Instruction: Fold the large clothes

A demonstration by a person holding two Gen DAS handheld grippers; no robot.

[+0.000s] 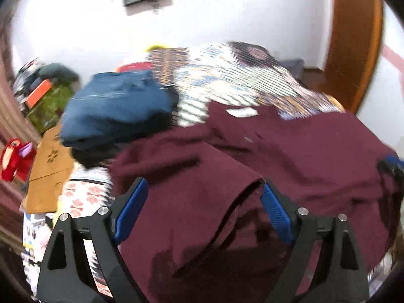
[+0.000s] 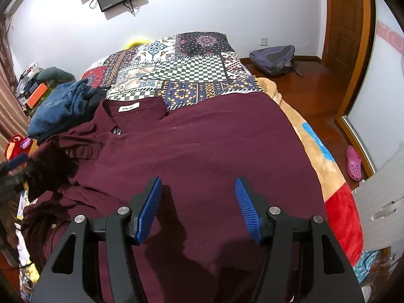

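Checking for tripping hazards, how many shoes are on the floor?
1: a pink clog on the wooden floor right of the bed, near the door frame. Its pair may be hidden.

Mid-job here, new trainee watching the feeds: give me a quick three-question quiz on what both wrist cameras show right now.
1. True or false: the right claw is clamped on the maroon shirt.
2. Multiple choice: what lies just beyond the shirt's collar side, toward the left edge of the bed? A) a white towel B) a pile of blue jeans C) a green jacket
3. Fill in: the white brand label sits inside the shirt's ____.

Key
1. False. Its jaws stand wide apart above the flat fabric.
2. B.
3. Collar. In the left wrist view, which is blurred, the left claw is also open, with a fold of the shirt between its fingers.
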